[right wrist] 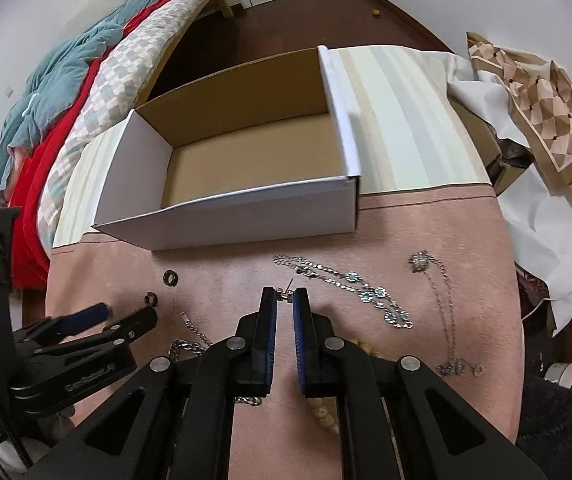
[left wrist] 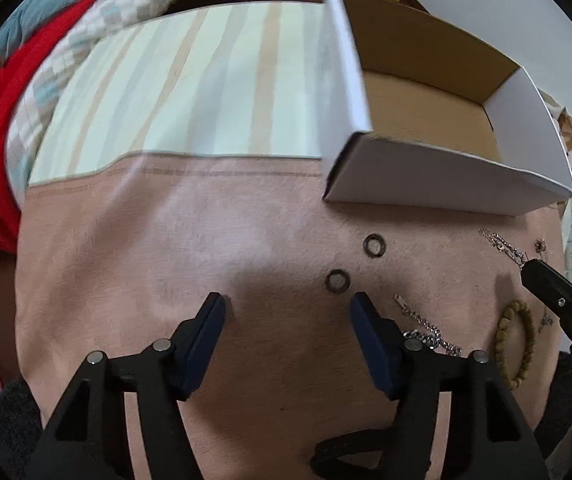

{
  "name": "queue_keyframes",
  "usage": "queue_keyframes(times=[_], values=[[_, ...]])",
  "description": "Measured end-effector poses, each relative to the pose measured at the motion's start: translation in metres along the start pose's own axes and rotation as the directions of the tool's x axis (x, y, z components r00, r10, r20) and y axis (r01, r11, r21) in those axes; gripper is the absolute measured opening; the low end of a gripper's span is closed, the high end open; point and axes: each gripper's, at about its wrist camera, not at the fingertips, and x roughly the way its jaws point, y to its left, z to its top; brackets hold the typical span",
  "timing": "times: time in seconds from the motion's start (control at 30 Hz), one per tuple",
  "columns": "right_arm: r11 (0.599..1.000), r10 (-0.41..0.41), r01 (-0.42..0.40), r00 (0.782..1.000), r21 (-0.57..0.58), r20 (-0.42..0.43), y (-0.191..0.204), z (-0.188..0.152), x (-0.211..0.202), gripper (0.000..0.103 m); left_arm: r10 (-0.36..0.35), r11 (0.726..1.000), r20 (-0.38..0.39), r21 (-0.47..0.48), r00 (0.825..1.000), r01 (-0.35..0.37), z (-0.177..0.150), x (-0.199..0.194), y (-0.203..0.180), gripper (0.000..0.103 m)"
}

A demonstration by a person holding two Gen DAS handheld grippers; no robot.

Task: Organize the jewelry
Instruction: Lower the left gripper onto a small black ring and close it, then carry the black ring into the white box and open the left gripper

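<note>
Just before the box [right wrist: 245, 216], I have the right gripper [right wrist: 285, 296] nipping a tiny earring [right wrist: 286, 295] while the left gripper [left wrist: 286, 308] gapes; that marginal tip hold may slip.

Each fisheye camera looks forward and down along its own fingers, close above the pink cloth [left wrist: 133, 248]. The left view sits left of the white box [left wrist: 438, 176], the right view directly before it. Both share the box and two dark rings [right wrist: 169, 278].
</note>
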Motion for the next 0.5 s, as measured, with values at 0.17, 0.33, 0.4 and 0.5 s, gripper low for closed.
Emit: queue_keyframes(times=[0.17, 0.33, 0.4, 0.5], values=[[1.0, -0.01, 0.01, 1.0, 0.006, -0.007, -0.003, 0.0, 0.003, 0.009, -0.003, 0.999, 0.018, 0.04, 1.0, 0.002, 0.007, 0.004, -0.004, 0.056], [1.0, -0.019, 0.019, 1.0, 0.01, -0.006, -0.003, 0.0, 0.004, 0.009, 0.018, 0.997, 0.032, 0.07, 0.999, -0.021, 0.001, 0.004, -0.013, 0.048], [1.0, -0.018, 0.018, 1.0, 0.014, -0.005, -0.004, 0.0, 0.004, 0.009, 0.02, 0.996, 0.042, 0.085, 0.999, -0.024, -0.003, 0.0, -0.028, 0.031], [1.0, -0.02, 0.02, 1.0, 0.018, -0.005, -0.005, 0.0, 0.004, 0.009, 0.015, 0.995, 0.047, 0.102, 0.999, -0.02, -0.013, -0.008, -0.045, 0.012]])
